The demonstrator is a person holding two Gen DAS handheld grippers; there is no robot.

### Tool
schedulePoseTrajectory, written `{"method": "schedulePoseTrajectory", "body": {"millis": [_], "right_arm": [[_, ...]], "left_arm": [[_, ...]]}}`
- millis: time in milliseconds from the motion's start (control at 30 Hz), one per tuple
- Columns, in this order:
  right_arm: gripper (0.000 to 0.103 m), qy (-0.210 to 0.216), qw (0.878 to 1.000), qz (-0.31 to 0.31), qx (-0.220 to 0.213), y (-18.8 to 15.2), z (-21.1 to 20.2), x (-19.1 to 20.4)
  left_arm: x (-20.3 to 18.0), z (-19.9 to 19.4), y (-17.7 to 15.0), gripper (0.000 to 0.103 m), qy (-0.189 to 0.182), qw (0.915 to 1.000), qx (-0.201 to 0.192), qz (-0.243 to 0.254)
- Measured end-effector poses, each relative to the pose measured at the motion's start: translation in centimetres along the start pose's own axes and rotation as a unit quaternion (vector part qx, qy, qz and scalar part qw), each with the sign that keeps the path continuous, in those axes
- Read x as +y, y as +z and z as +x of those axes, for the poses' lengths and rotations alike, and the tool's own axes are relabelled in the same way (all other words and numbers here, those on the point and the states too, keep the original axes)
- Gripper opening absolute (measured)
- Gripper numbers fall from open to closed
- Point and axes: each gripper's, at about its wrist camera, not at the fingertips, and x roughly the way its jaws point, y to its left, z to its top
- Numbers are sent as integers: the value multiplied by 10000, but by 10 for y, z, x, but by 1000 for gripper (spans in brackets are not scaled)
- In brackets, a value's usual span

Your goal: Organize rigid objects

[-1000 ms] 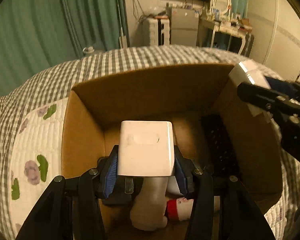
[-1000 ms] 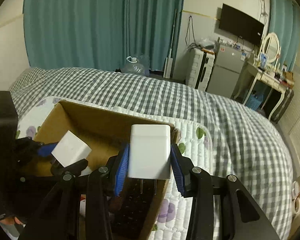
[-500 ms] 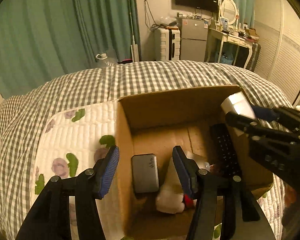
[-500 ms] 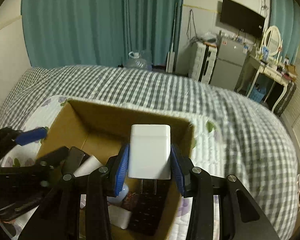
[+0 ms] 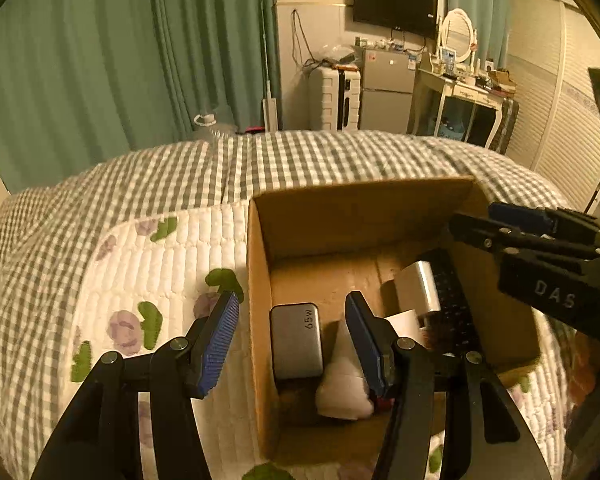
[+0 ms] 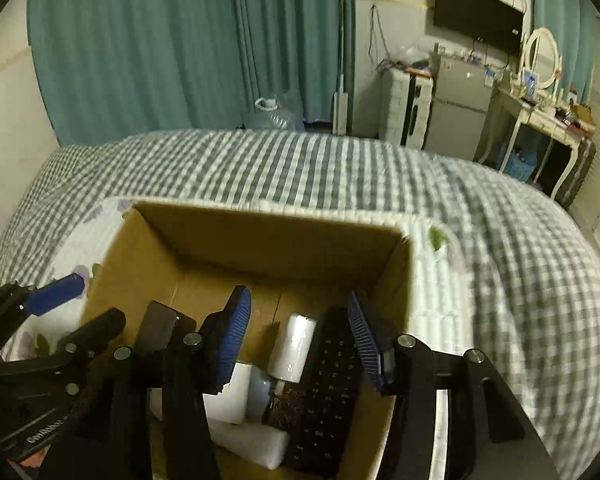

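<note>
The cardboard box [image 6: 268,236] sits on the bed [image 6: 340,168], on a white quilted mat with flowers [image 5: 152,264], and it now holds all the small hard things in view. A second ago each tool was squeezing a white charger block. Now both are let go. The left tool [image 5: 292,336] has its blue pads wide apart with nothing between them. It hangs over the left wall of the box, one pad outside the box and one pad inside. The right tool [image 6: 300,340] is wide apart too, and empty, right above the inside of the box.

So both blocks are down in the box. In the right view a white charger block [image 6: 228,396] lies near the front, with a second white piece [image 6: 252,444] lower down. I cannot tell which tool dropped which one. Close to them are a white roll-shaped thing [image 6: 294,346] and a black remote [image 6: 328,392] along the right wall. In the left view a gray charger marked 65w [image 5: 296,340] lies flat by the left wall, and a silver block [image 5: 418,290] rests farther right.

That looks like two more things put away. No loose things show on the mat or the bed around the box, so I think this tidy-up is close to the end, or the tools must go and find more elsewhere.
</note>
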Motion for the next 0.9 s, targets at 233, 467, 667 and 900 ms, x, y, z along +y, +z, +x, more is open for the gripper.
{"method": "schedulePoseTrajectory", "body": {"millis": [233, 467, 667, 900], "right_arm": [[51, -230, 9980, -231, -546, 18, -116, 11], [57, -676, 9902, -295, -1186, -6, -242, 17], [102, -875, 9843, -361, -1488, -38, -296, 28], [103, -558, 9897, 45, -1315, -71, -315, 35]], "left_arm": [[-12, -101, 16, 58, 14, 9973, -720, 153], [-14, -212, -8, 75, -21, 9876, -1528, 350], [-7, -264, -31, 91, 13, 9798, -1967, 371], [-6, -269, -55, 97, 205, 9733, -2233, 482]]}}
